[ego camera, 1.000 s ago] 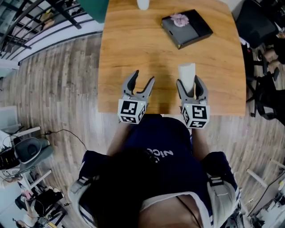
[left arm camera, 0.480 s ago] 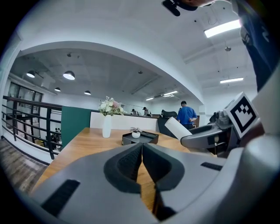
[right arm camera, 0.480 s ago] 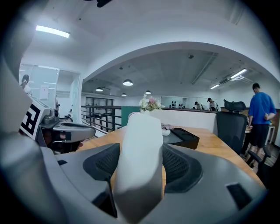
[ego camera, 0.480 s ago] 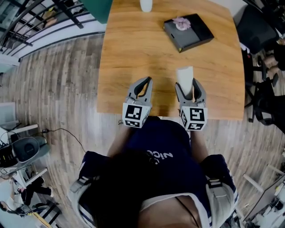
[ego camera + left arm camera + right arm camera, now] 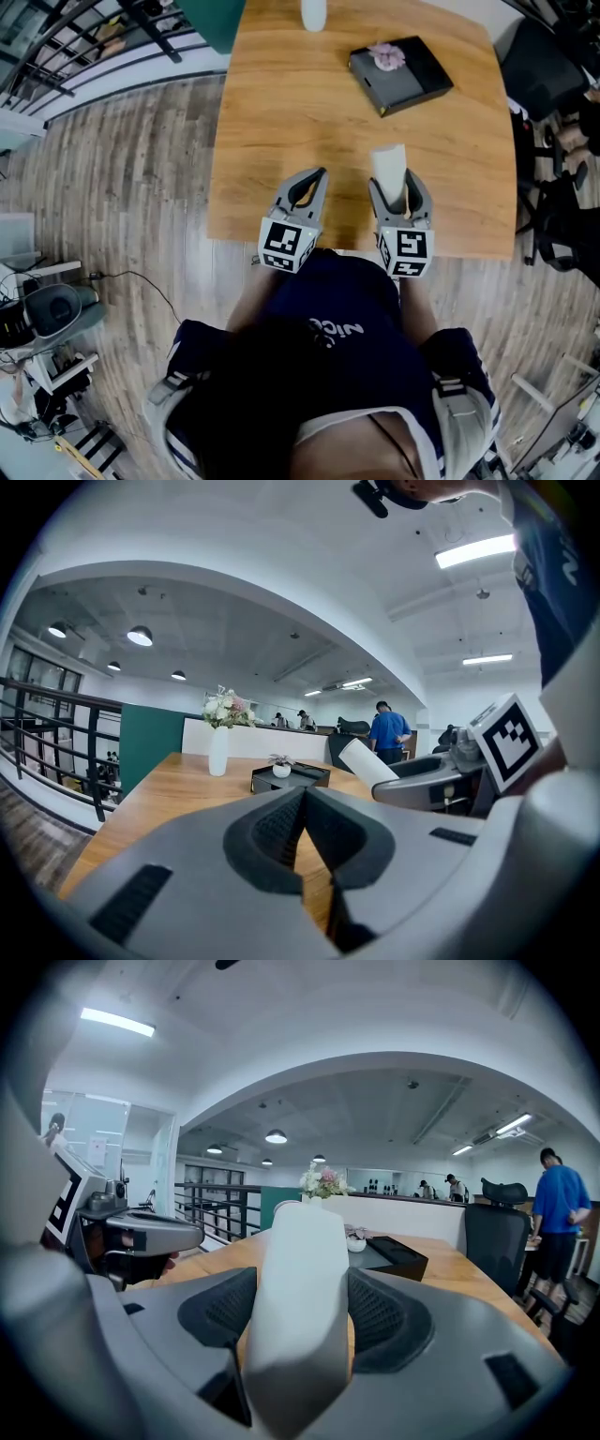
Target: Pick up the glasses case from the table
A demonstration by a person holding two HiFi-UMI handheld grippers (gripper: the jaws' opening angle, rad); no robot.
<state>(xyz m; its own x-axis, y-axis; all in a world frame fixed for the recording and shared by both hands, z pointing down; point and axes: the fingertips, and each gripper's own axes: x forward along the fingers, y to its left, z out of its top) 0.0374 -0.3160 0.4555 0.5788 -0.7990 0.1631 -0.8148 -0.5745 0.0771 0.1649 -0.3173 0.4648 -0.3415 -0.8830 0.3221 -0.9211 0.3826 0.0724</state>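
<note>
The glasses case [image 5: 389, 163] is a white oblong, and it sticks out forward from between the pads of my right gripper [image 5: 401, 184], which is shut on it near the table's near edge. In the right gripper view the glasses case [image 5: 300, 1279] fills the gap of the right gripper [image 5: 300, 1312], both pads pressing its sides. My left gripper [image 5: 321, 172] lies beside it to the left, shut, its fingertips meeting with nothing between them. The left gripper [image 5: 302, 795] shows the same in its own view, with the glasses case [image 5: 367, 763] off to its right.
The wooden table [image 5: 281, 103] carries a black box [image 5: 412, 75] with a small potted plant at the far right and a white vase [image 5: 314, 13] at the far edge. Office chairs [image 5: 553, 197] stand to the right, and a railing [image 5: 84, 47] runs along the far left.
The left gripper's jaws have gone from wide open to shut, with nothing between them. The right gripper has kept its hold on the glasses case in the same place.
</note>
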